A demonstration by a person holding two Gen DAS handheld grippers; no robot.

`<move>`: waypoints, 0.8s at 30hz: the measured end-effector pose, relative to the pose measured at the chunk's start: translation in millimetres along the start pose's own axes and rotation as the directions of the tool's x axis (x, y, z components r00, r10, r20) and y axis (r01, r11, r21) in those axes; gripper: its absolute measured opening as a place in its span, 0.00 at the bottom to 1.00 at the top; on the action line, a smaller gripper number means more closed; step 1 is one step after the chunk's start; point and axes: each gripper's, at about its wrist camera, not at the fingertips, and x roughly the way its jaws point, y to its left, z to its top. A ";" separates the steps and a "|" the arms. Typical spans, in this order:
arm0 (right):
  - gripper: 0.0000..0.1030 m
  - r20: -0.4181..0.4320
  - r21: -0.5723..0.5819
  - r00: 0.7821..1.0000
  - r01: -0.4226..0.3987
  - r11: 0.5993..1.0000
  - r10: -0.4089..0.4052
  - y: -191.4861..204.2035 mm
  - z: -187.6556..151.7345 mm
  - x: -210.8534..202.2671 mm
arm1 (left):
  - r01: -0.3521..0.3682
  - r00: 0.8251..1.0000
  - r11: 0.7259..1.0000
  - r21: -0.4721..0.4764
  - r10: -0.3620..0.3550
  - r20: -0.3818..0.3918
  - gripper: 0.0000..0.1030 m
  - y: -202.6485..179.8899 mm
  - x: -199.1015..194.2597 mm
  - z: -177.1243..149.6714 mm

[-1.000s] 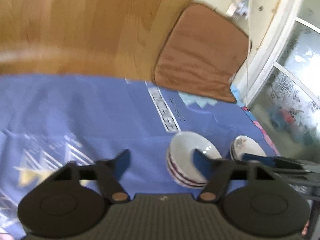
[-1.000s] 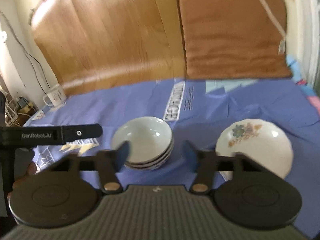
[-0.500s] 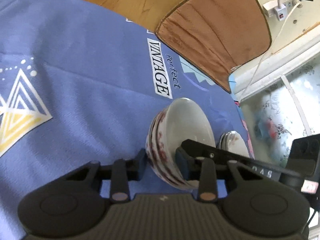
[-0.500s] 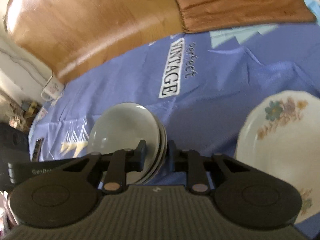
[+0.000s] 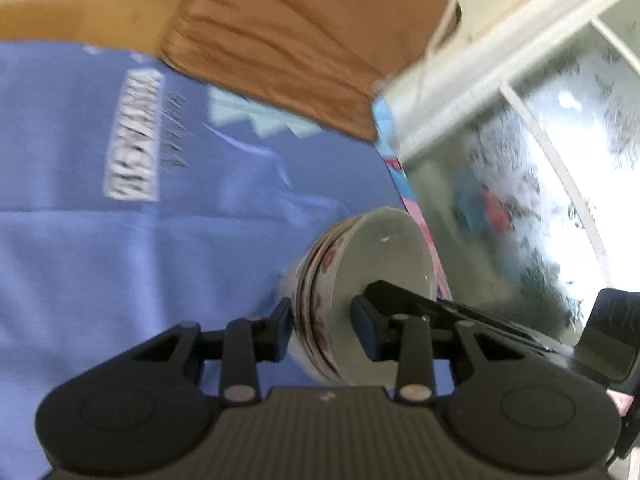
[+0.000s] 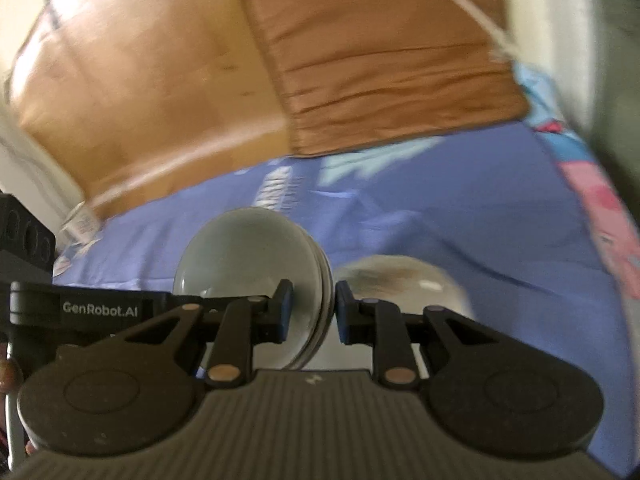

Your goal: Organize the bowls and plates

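Note:
A stack of white bowls with red pattern (image 5: 360,280) is held off the blue cloth (image 5: 120,260). My left gripper (image 5: 322,330) is shut on the stack's near rim. My right gripper (image 6: 310,316) is shut on the opposite rim of the same stack (image 6: 248,256), and its black body shows inside the bowl in the left wrist view. A floral plate (image 6: 404,284) lies blurred on the cloth just right of the stack in the right wrist view.
A brown cushion (image 5: 304,48) lies on the wood floor (image 6: 140,80) beyond the cloth. A white frame with patterned glass (image 5: 540,160) stands at the right. A white cable (image 6: 460,0) crosses the cushion.
Both grippers closed on the bowl stack from opposite sides, then lifted and carried it rightwards toward the floral plate. The views are now tilted and blurred.

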 end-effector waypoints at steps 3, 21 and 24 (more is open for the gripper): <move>0.24 -0.007 0.037 0.999 0.045 0.998 -0.044 -21.4 -8.3 -3.6 | -0.012 0.999 1.000 0.027 0.013 -0.045 0.32 -14.4 28.3 -0.1; 0.59 0.409 0.089 0.903 0.103 0.991 -0.131 4.4 -65.6 -56.2 | -0.259 0.940 0.947 0.187 0.203 0.275 0.60 -30.0 -48.6 -32.3; 0.75 0.441 0.154 0.887 0.075 0.985 -0.136 12.8 -92.5 -63.5 | -0.300 0.929 0.930 0.212 0.235 0.286 0.60 -25.2 -52.7 -53.1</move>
